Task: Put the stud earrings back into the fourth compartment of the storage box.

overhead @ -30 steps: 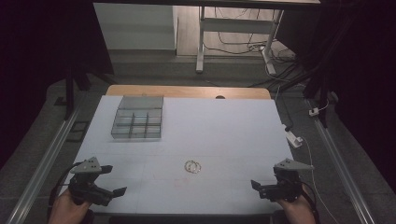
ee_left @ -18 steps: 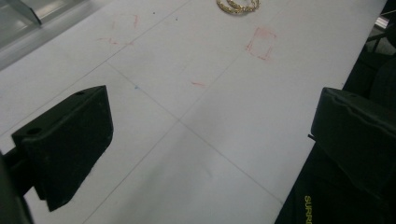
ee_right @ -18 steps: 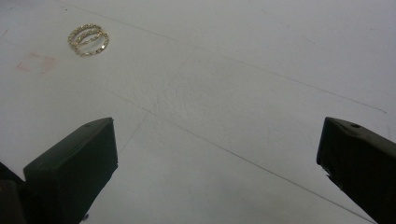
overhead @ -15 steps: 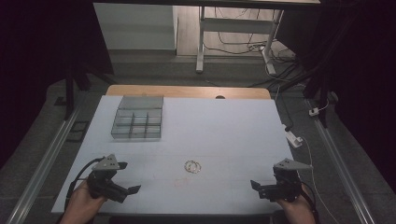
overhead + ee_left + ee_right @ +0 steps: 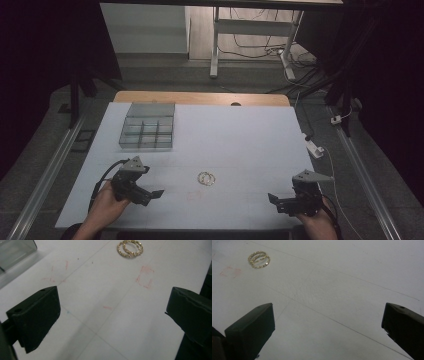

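Here, left tool (image 5: pixel 150 193) gaping, rings (image 5: pixel 206 178) apart

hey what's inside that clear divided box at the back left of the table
The clear divided box sits apart from both grippers. From the high view its compartments look empty, but the view is dim and small, so tiny items cannot be ruled out. The gold rings lie outside it on the table.

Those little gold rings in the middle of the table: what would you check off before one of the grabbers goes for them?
1. Left gripper jaws wide open: ok.
2. Right gripper jaws wide open: ok.
3. Gold rings lying flat on the table, overlapping: ok.
4. Bare table between the left gripper and the rings: ok.
5. Clear compartment box within reach, open on top: ok.
6. Whether the rings are linked together: cannot tell.
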Available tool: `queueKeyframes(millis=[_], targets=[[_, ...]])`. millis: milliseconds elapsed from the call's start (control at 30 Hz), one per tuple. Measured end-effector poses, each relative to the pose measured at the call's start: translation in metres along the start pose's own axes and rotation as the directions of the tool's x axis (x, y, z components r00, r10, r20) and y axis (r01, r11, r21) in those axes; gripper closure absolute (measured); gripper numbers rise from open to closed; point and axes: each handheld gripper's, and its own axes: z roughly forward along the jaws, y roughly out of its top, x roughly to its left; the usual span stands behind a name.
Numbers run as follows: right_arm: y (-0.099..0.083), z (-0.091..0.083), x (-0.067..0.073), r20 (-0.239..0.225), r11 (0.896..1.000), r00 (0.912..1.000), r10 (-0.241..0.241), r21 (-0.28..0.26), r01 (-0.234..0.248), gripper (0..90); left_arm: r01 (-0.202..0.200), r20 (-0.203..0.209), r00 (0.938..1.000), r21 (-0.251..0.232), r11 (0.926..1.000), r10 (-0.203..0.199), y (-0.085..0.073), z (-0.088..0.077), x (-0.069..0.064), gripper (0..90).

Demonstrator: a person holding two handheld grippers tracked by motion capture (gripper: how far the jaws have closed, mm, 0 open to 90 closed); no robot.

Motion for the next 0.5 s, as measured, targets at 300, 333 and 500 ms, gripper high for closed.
queueKeyframes(millis=[300,333,500], targets=[[0.000,0.000,0.001,0.004,1.000,1.0000,-0.005,0.001,0.005,0.0,-0.025,0.003,0.9997,0.009,0.9997,0.025,0.025,0.024,0.002,0.0],[0.000,0.000,0.001,0.004,1.000,1.0000,-0.005,0.001,0.005,0.0,-0.027,0.003,0.9996,0.010,0.9996,0.027,0.028,0.027,0.002,0.0],[0.000,0.001,0.001,0.003,1.000,1.0000,-0.007,0.003,0.007,0.0,-0.040,-0.005,0.9992,0.018,0.9990,0.040,0.038,0.039,0.002,0.0]])
